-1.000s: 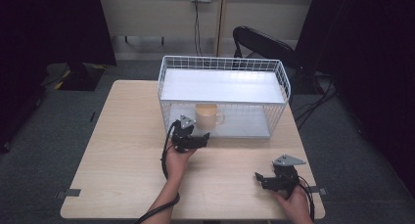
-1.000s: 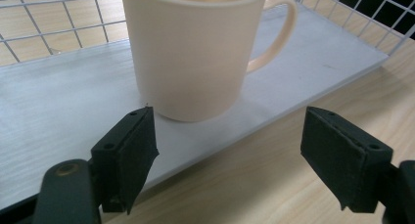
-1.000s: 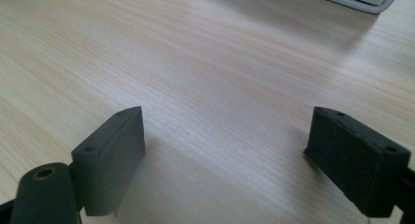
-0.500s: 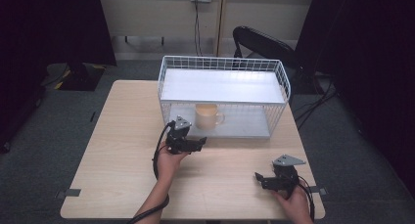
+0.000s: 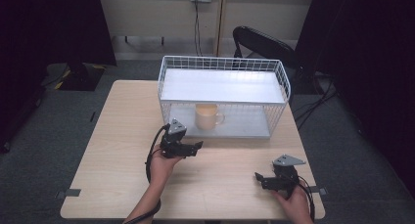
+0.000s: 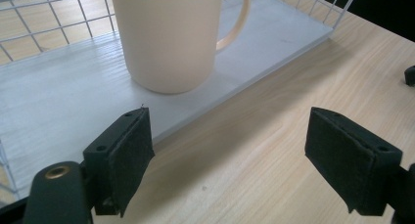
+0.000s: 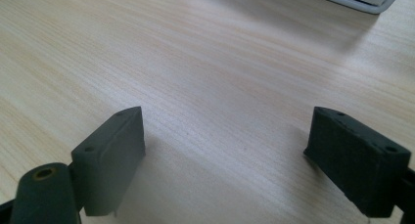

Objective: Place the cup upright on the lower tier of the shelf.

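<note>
- The left hand-held gripper (image 5: 192, 148) is held wide open and empty just in front of the wire basket (image 5: 169, 93), over the desk (image 5: 117, 136).
- The cream mug (image 5: 207, 116) stands upright on the basket's lower shelf, handle to the right; it is best approached level through the open front, with the jaws spread round the body, not the handle.
- The right hand-held gripper (image 5: 262, 179) rests wide open and empty near the desk's front edge, well apart from the mug.

You have a cream ceramic mug (image 5: 208, 117) on the pale grey shelf board (image 5: 244, 126) of a white wire-grid rack (image 5: 222, 65), over a light wood-grain table (image 5: 122, 136).
</note>
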A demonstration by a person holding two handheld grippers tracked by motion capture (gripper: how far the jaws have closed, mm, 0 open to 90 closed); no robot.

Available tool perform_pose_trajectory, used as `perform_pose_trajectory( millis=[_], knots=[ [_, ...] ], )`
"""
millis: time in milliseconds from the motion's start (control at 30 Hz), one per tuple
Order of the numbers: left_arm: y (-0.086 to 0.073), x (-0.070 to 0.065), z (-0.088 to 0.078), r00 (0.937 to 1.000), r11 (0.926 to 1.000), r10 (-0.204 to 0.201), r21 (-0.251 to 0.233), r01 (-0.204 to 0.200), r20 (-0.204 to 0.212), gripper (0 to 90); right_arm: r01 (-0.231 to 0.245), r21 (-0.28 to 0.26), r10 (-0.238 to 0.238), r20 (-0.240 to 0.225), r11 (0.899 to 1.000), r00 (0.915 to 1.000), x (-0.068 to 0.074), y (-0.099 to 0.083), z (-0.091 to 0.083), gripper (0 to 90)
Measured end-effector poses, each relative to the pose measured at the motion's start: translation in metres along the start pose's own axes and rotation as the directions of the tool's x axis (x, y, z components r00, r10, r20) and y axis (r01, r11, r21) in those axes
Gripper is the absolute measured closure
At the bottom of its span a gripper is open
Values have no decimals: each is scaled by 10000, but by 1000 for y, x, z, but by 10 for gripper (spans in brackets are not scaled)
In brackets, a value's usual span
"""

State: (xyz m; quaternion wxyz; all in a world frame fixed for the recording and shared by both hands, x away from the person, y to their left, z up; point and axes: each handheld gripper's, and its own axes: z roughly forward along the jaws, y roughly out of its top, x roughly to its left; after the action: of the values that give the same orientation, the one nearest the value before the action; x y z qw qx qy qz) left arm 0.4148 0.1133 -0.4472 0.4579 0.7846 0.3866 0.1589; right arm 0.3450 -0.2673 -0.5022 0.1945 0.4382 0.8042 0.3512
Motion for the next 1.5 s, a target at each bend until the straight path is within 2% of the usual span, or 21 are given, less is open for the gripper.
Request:
perform_pose_trajectory(
  millis=[200, 333, 467, 567, 700, 1067, 1167, 1500],
  knots=[
    [-5, 2, -4, 10000, 9999, 99, 130, -99, 12, 180, 1, -1, -1, -1, 10000, 10000, 0, 0, 0, 134],
    [-9, 4, -8, 9999, 9999, -5, 166, 3, 120, 180, 0, -1, 0, 0, 10000, 10000, 0, 0, 0, 134],
    [-11, 4, -11, 9999, 9996, 120, 257, -122, 75, 182, 1, -1, -1, 0, 10000, 10000, 0, 0, 0, 134],
    [-14, 4, -12, 9998, 9998, -15, 204, 11, 195, 183, 0, 0, 0, 0, 10000, 10000, 0, 0, 0, 134],
    [-17, 5, -15, 9996, 9996, 72, 279, -79, 266, 183, -1, -1, 1, 1, 10000, 10000, 0, 0, 0, 134],
    [-26, 13, -31, 9998, 9990, 195, 408, -198, 74, 183, -1, -1, 1, 0, 10000, 10000, 0, 0, 0, 134],
    [-29, 16, -35, 9999, 9993, 41, 363, -45, 108, 183, -1, -1, 1, 0, 10000, 10000, 0, 0, 0, 134],
    [-37, 23, -44, 9998, 9986, 194, 488, -193, -28, 182, 0, -1, 0, 0, 10000, 10000, 0, 0, 0, 134]
  ],
)
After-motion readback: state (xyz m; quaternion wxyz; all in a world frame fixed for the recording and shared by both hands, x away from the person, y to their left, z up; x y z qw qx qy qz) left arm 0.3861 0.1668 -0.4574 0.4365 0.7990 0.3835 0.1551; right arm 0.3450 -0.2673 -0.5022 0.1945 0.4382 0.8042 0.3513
